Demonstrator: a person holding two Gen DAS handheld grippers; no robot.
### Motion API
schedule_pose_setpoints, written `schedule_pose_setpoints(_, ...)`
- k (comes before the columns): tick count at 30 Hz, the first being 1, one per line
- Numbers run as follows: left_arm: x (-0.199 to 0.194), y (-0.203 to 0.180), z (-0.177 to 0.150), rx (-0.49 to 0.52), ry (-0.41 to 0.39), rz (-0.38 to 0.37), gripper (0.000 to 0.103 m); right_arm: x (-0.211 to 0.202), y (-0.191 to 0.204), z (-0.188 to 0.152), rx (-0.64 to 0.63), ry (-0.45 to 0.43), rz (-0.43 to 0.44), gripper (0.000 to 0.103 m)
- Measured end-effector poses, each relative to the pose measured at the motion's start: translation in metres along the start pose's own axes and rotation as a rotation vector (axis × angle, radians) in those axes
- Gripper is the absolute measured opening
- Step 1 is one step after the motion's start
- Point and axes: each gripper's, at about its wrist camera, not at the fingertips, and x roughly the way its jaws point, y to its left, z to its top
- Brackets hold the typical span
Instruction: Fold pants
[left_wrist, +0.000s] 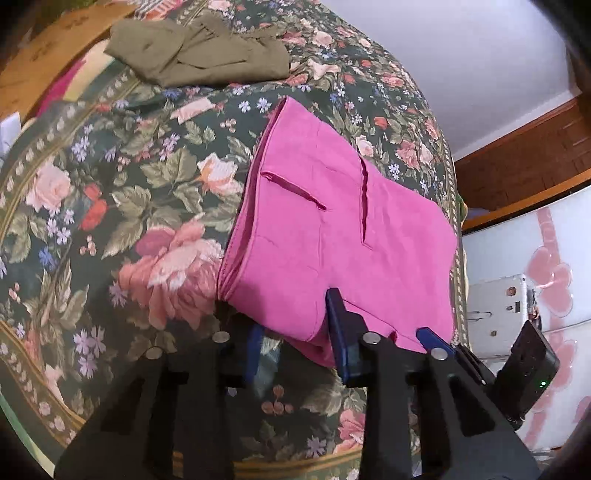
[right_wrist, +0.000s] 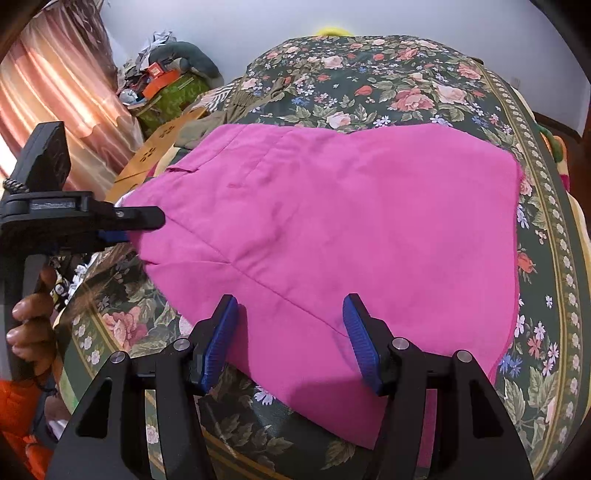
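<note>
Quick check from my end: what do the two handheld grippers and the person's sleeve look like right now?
Both grippers, left and right, have black angular frames with triangular cutouts, silver round pins at the joints, and ribbed blue finger pads. The left one carries a black box on top. A bright orange sleeve shows beside the hand.

1 pair of bright pink fabric pants (right_wrist: 332, 229), 1 crumpled olive-green cloth garment (left_wrist: 195, 51), 1 dark floral bedspread (left_wrist: 110, 221), 2 black grippers with blue ribbed pads: left (left_wrist: 299, 332), right (right_wrist: 290, 332).

We see a floral bedspread (left_wrist: 110, 192) with an olive-green garment (left_wrist: 195, 55) crumpled on it, a pink curtain (right_wrist: 62, 92) and a clutter pile (right_wrist: 166, 74) near the white wall (left_wrist: 461, 55).
</note>
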Motion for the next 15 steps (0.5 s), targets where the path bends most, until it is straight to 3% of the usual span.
schedule_pose_setpoints(5, -0.009, -0.012, -0.004, 0.084, -0.071, 0.068, 0.023, -0.003, -0.002, 0.000, 0.021, -0.004, -0.006, 0.055)
schedule_pose_setpoints(7, -0.022, -0.016, -0.008, 0.127, -0.151, 0.124, 0.016, -0.005, -0.003, -0.001, 0.032, -0.003, -0.005, 0.055)
schedule_pose_setpoints(9, -0.040, -0.020, -0.012, 0.185, -0.274, 0.221, 0.015, -0.008, -0.002, -0.002, 0.054, 0.004, 0.000, 0.055)
schedule_pose_setpoints(11, -0.053, -0.016, -0.014, 0.217, -0.344, 0.305, 0.014, -0.009, 0.001, -0.002, 0.061, 0.005, 0.008, 0.055)
schedule_pose_setpoints(15, -0.070, 0.010, -0.016, 0.230, -0.384, 0.406, 0.014, -0.005, 0.011, -0.003, 0.024, 0.009, 0.019, 0.055)
